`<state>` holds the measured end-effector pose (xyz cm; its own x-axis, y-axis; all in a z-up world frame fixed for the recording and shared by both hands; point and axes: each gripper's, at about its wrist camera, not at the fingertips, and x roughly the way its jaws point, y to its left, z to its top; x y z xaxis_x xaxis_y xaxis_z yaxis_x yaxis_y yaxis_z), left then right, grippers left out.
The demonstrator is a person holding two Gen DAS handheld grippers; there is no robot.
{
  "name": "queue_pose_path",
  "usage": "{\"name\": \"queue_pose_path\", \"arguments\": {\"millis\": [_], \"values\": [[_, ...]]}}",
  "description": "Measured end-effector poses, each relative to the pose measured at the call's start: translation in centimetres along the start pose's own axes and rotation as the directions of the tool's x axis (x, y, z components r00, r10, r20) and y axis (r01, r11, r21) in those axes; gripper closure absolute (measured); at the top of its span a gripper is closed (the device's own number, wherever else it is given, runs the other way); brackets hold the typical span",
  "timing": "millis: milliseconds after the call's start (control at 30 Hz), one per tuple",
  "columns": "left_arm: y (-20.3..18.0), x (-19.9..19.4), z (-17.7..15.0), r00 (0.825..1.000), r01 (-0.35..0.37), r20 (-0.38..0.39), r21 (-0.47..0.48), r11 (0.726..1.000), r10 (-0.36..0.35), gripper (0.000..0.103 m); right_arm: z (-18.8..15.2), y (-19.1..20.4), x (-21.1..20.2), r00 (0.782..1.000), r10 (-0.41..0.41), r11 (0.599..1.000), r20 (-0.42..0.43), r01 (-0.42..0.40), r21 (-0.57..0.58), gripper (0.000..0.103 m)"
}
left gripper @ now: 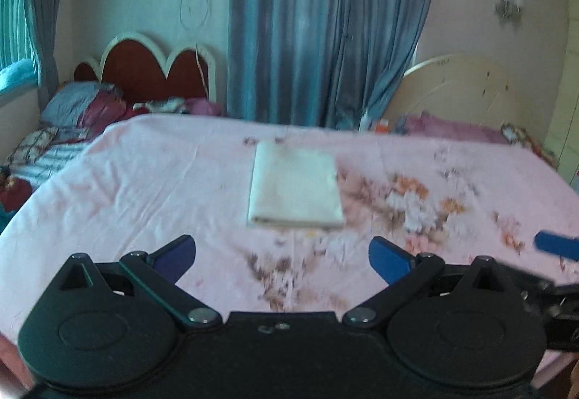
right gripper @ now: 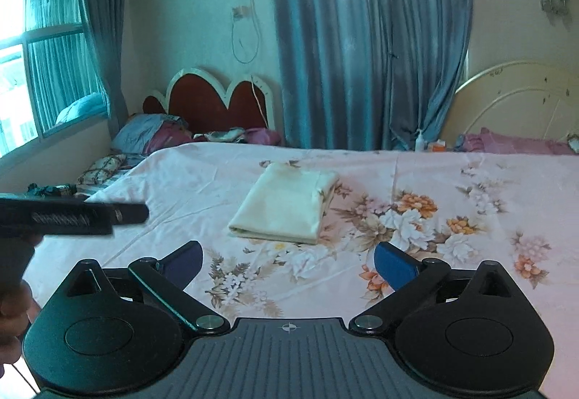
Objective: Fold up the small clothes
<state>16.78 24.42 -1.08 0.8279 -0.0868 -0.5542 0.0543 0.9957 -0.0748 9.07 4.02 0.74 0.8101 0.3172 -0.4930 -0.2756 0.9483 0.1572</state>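
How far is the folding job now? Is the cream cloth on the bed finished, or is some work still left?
Done: the cream cloth lies folded into a flat rectangle on the floral bedsheet.
In hand: nothing. The left hand-held gripper and the right hand-held gripper are both open and empty, short of the cloth.
Left: no other unfolded small garment shows on the sheet, so the fold looks complete.
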Motion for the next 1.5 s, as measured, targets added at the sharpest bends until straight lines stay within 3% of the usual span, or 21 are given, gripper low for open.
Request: {"name": "queue_pose_path", "arguments": {"millis": [200,367,1500], "values": [[-0.6,-1.2,-1.2,0.998,-0.052,-0.025,0.056,0.997,0.053,0.001,0.2,-0.7,-0.7,0.997,-0.079,0.995,0.022,0.078,0.056,0.000],[-1.0,-1.9,-1.4,0.998,-0.044,-0.032,0.056,0.997,0.046,0.001,0.8,-1.3,-1.0,0.990,-0.135,0.988,0.027,0.133,0.081,0.000],[-1.2,-2.4,-0.6,0.997,-0.075,-0.024,0.050,0.996,0.077,0.001,0.7,-2.0,-0.2,0.993,-0.117,0.990,0.023,0.115,0.081,0.000]]}}
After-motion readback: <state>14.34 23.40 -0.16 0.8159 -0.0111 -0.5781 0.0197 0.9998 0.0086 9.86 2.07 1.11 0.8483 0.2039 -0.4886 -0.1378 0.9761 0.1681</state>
